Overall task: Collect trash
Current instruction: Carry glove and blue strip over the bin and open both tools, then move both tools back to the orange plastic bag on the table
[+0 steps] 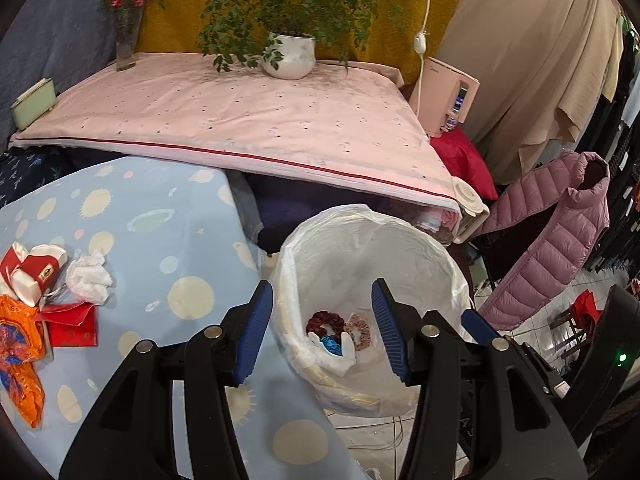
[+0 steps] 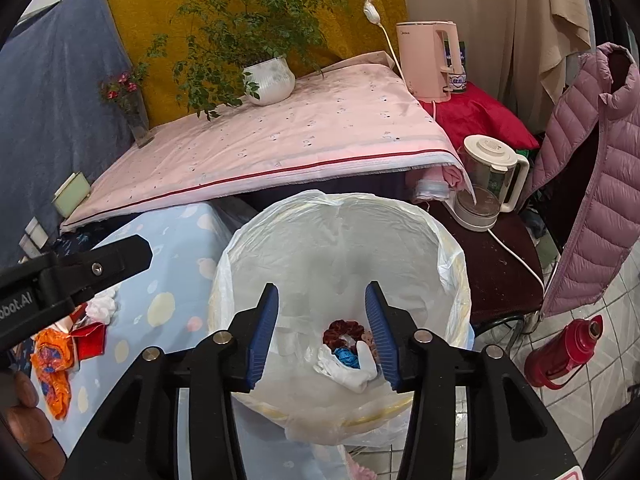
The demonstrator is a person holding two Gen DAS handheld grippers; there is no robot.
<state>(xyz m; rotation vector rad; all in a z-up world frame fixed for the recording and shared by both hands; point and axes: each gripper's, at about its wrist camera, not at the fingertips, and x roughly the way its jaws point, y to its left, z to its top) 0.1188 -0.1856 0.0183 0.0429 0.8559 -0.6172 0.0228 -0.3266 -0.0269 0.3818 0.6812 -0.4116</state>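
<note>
A bin lined with a white plastic bag [image 1: 400,240] [image 2: 280,220] stands beside the blue spotted table [image 1: 160,240]. At its bottom lie a dark red scrunchie [image 1: 325,320] [image 2: 340,330], a pink scrunchie [image 1: 359,330], a blue wrapper [image 1: 334,345] [image 2: 347,356] and white tissue [image 2: 348,376]. My left gripper [image 1: 322,292] hangs open over the bin's near left rim, nothing between its pads. My right gripper [image 2: 322,292] is open above the bin's mouth, also holding nothing. On the table remain a crumpled white tissue [image 1: 89,278], a red-and-white carton [image 1: 32,272], a red packet [image 1: 74,326] and an orange wrapper [image 1: 20,344].
Behind the bin is a pink-clothed table [image 1: 240,120] with a potted plant [image 1: 288,54] and a flower vase [image 1: 128,40]. A pink kettle [image 2: 434,64], a glass jug [image 2: 488,176], a pink puffer jacket [image 2: 592,184] and a red thermos [image 2: 560,356] crowd the right.
</note>
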